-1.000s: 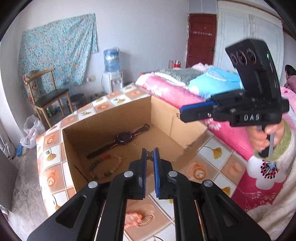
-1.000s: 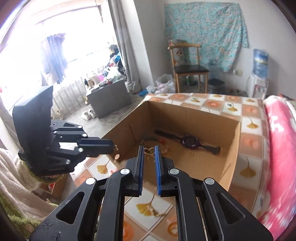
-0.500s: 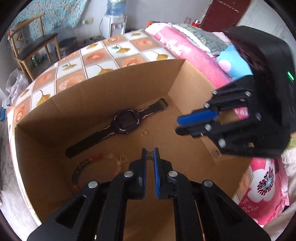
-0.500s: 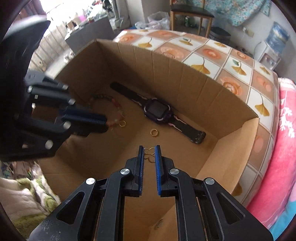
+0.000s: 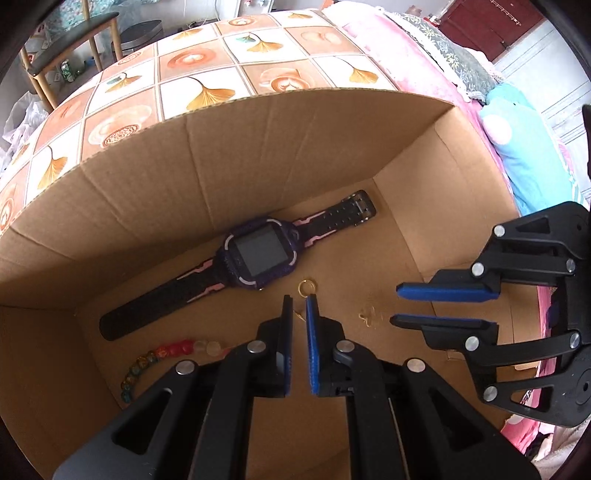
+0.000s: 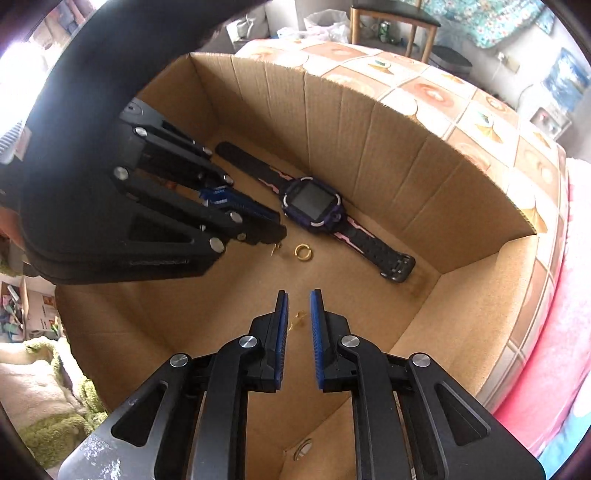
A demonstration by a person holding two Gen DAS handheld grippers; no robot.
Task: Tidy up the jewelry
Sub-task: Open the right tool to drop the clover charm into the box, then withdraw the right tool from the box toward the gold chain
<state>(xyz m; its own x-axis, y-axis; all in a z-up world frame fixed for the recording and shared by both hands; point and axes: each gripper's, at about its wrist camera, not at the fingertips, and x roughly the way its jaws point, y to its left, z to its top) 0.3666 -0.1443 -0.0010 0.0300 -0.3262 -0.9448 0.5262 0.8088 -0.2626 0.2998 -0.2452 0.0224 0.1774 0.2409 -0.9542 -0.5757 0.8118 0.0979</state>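
Observation:
Both grippers are low inside an open cardboard box. My left gripper has its jaws slightly apart, with a small gold earring between the tips. My right gripper is open; a gold earring lies loose on the box floor between its fingers, also seen in the left wrist view. A purple and black smartwatch lies along the far wall. A gold ring lies just ahead of the left gripper. A coloured bead bracelet lies at the left.
The box stands on a table with an orange tile-pattern cloth. A pink bed cover lies to the right. A wooden chair stands beyond the table.
Both grippers have gone down into the box. The right gripper has opened and its earring now lies on the box floor. The left gripper's jaws have parted slightly.

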